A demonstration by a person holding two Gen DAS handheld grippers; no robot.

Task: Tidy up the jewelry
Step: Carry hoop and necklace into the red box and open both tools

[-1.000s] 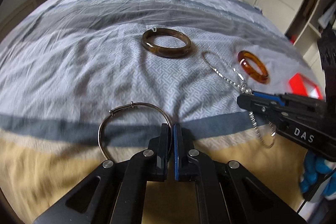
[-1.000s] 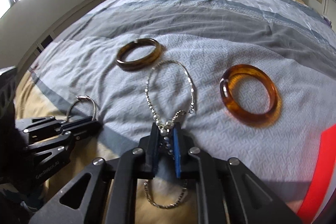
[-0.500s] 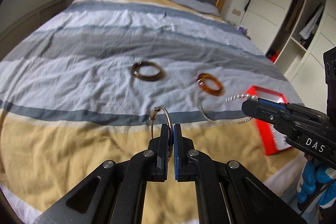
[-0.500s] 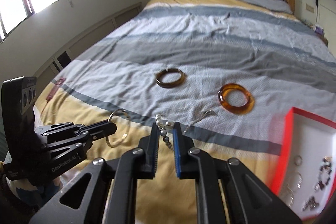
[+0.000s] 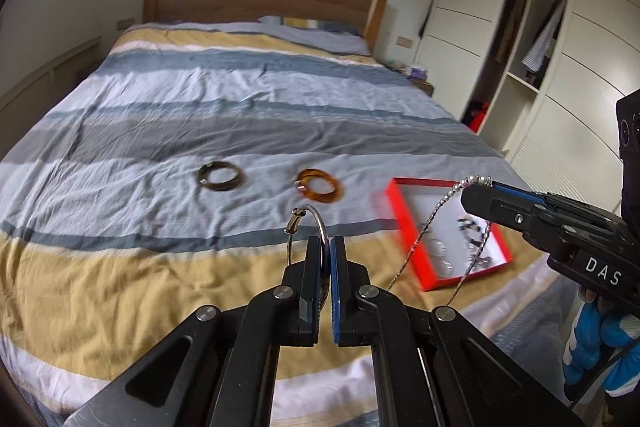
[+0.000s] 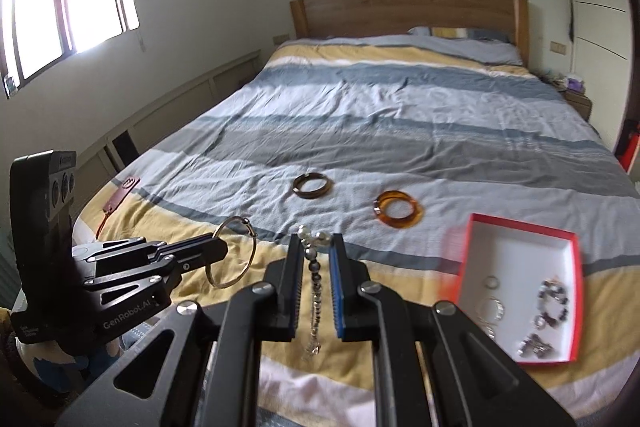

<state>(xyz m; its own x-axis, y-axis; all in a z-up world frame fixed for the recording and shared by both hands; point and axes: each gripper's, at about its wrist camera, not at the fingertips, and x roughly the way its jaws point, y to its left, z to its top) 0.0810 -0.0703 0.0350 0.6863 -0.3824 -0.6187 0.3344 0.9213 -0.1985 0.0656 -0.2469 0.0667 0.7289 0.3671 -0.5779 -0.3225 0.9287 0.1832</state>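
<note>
- Both grippers have risen well above the bed (image 5: 168,115) since a second ago, carrying their jewelry up off the striped duvet.
- Left gripper (image 5: 327,247) is clamped narrow on a thin silver bangle (image 5: 306,227); the ring stands upright on edge, its clasp toward 11 o'clock.
- Right gripper (image 6: 314,247) grips a pearl-and-chain necklace (image 6: 314,267) near its pearls; the chain hangs straight down toward 6 o'clock.
- Right gripper's body reads "DAS"; the left one reads "GenRobot.AI".
- Dark brown bangle (image 5: 220,177) and amber bangle (image 5: 319,185) lie flat on the duvet, side by side but apart.
- Red jewelry box (image 6: 576,267), open and white-lined, sits at 3 o'clock of the amber bangle, holding rings and beaded pieces.
</note>
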